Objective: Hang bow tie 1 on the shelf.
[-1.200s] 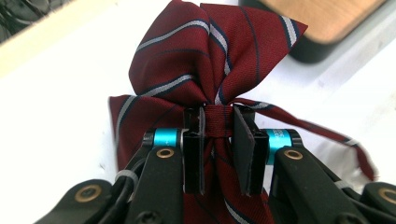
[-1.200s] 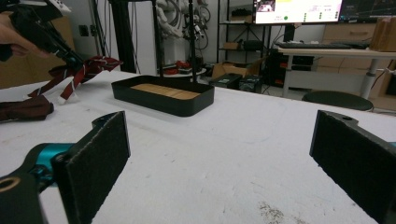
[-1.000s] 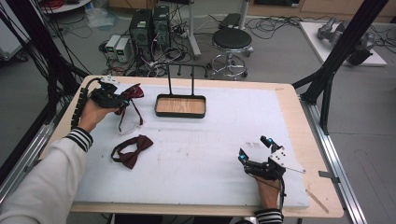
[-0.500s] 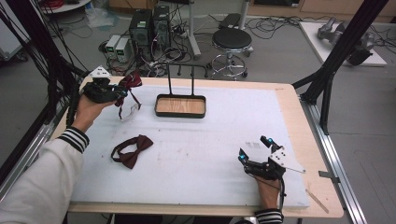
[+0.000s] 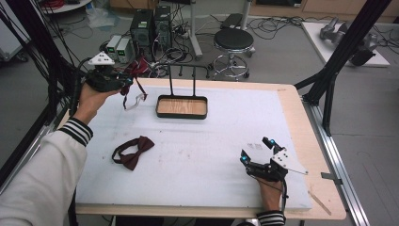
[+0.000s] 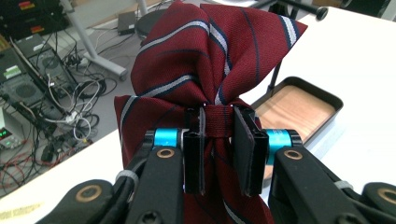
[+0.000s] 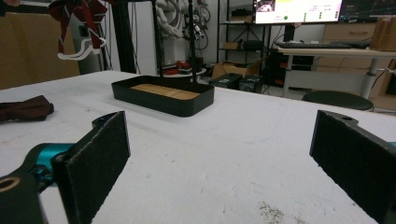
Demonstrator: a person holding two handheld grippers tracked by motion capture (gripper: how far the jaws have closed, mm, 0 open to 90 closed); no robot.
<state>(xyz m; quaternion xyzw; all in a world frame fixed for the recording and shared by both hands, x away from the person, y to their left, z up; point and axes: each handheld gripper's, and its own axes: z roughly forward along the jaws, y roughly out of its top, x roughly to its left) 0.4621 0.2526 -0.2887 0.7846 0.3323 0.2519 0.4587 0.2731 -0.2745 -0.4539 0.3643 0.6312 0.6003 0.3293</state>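
Left gripper view looks straight along two black jaws closed on the centre knot band of a dark red bow tie with thin white and navy stripes (image 6: 212, 70). The grip sits on the narrow band where the fabric is gathered, probably because that is the firmest part to pinch; the wings fan out freely above and below it. In the high view the left gripper (image 5: 123, 84) holds this tie in the air past the far left corner of the white padded tabletop (image 5: 226, 141), and its pale neck strap hangs in a loop beneath. Lifted that high, it looks set to be hung over the black T-shaped rail (image 5: 181, 70) that rises on two posts from the black rectangular tray with a wooden floor (image 5: 182, 107), which stands near the middle of the far edge.

A plain dark red bow tie with a black strap (image 5: 131, 151) lies flat toward the left edge, well apart from the tray, presumably waiting its turn.

The right gripper (image 5: 256, 149) rests on the tabletop near the near right corner, its jaws spread wide with nothing between them; the right gripper view shows bare pad between the two black pads (image 7: 95, 161), so I judge it idle.

Counted: two bow ties, one tray with one rail, two grippers.
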